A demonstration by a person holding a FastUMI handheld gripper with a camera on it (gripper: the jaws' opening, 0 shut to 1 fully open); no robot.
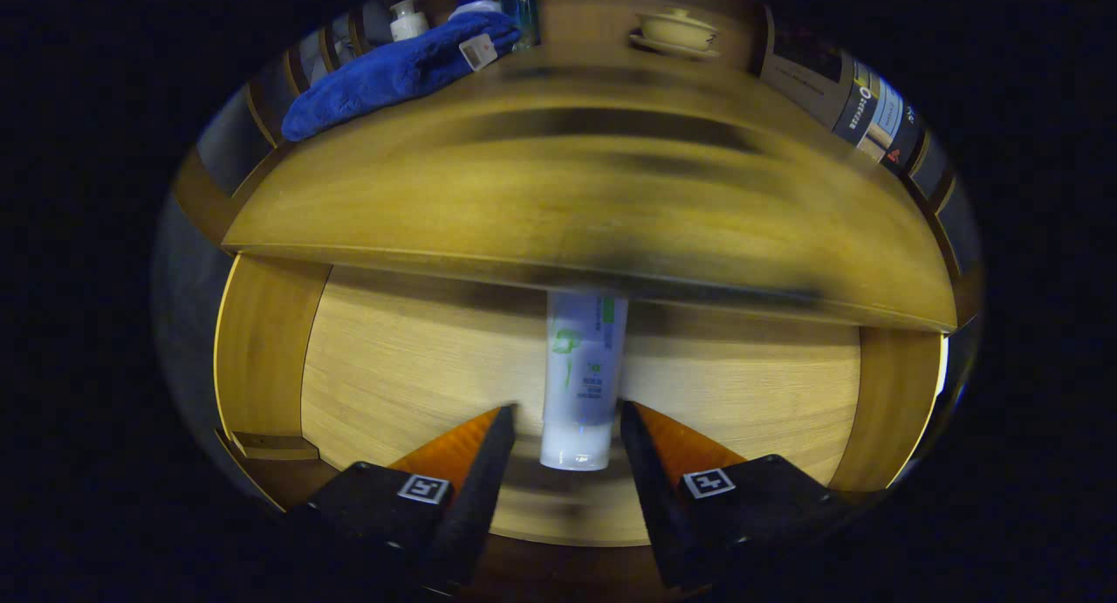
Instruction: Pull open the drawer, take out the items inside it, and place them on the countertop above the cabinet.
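One tube is lying in the open drawer, partly under the countertop. Gripper is straddling its cap end, fingers apart, not yet pressing. Towel is already resting on top; the tube's removal appears outstanding.

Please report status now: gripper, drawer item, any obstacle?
Gripper open, fingers either side of white tube. Tube lies in open drawer, far end under countertop. Nothing blocking.

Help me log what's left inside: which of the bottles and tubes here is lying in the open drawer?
The white tube, lying between the open gripper's fingers; the other containers stand on the countertop beside the blue towel.
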